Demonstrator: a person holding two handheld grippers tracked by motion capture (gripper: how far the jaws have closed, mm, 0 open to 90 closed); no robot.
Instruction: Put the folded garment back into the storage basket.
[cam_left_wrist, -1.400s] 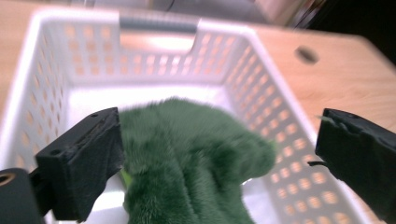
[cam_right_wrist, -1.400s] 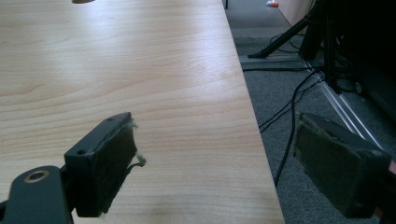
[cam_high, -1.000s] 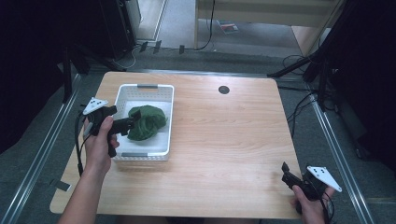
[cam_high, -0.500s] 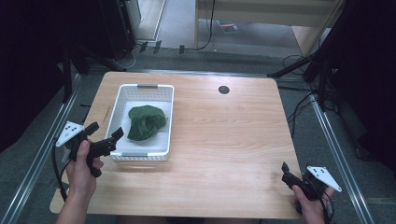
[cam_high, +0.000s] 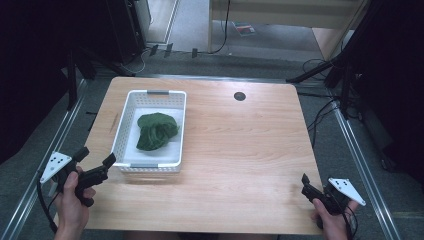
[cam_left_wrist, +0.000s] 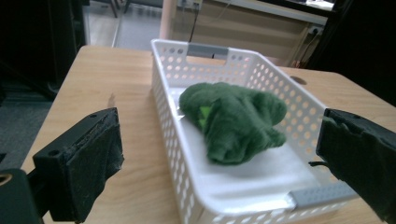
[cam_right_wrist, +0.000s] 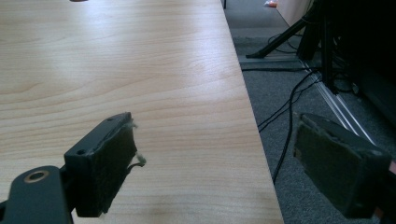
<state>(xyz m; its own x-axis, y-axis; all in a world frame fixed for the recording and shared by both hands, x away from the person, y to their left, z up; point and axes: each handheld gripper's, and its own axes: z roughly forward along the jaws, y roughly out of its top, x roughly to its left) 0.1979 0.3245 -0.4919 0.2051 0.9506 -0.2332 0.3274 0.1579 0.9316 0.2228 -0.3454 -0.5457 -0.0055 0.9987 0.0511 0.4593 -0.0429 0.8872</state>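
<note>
A crumpled dark green cloth (cam_high: 156, 131) lies inside a white perforated basket (cam_high: 150, 93) on the left half of the wooden table (cam_high: 240, 150). My left gripper (cam_high: 96, 156) is held open just off the basket's near left corner, nothing between its jaws. In the left gripper view the green cloth (cam_left_wrist: 231, 121) sits in the basket (cam_left_wrist: 163, 93) ahead of the left gripper (cam_left_wrist: 219, 123). At the table's near right corner my right gripper (cam_high: 307, 186) is open and empty. In its own view the right gripper (cam_right_wrist: 217, 130) straddles the table's right edge.
A small dark round hole (cam_high: 240, 96) sits in the tabletop toward the far edge. Metal rails run along both sides of the table, and cables (cam_right_wrist: 289, 102) lie on the grey floor to the right. Bare wood (cam_high: 250, 165) spreads right of the basket.
My left gripper has drawn back from over the basket toward the near left corner of the table, empty. The cloth stays in the basket. The right gripper has held still.
</note>
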